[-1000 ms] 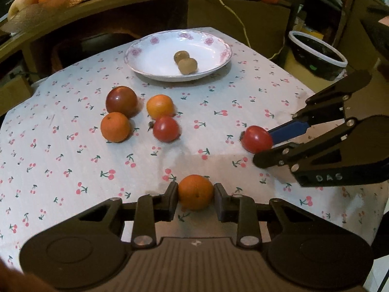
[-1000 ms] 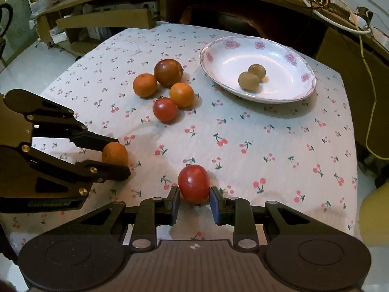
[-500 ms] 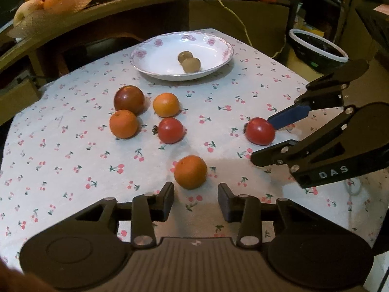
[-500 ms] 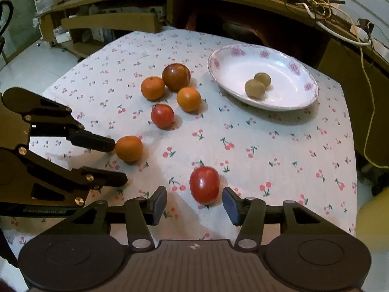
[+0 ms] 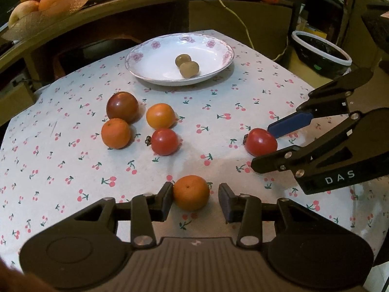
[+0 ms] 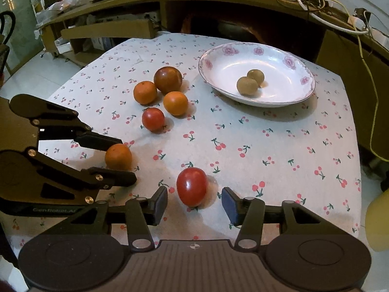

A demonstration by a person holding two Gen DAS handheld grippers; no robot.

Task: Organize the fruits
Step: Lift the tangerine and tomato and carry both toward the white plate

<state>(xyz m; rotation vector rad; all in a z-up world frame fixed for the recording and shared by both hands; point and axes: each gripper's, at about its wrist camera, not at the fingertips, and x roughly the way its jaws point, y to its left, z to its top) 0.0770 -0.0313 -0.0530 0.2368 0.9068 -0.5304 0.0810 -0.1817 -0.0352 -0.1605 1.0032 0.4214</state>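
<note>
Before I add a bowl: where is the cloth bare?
Free: the cloth right of the tomato, below the plate. Crowded: the four-fruit cluster left of the plate, and the near edge at both grippers.

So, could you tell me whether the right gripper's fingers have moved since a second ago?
Yes. The right gripper has spread its fingers away from the red tomato: they pressed its sides before, and now cloth shows on both sides while it rests on the table.

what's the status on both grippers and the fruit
Left gripper open around orange. Right gripper open around red tomato. Both fruits on tablecloth. Path to plate clear.
</note>
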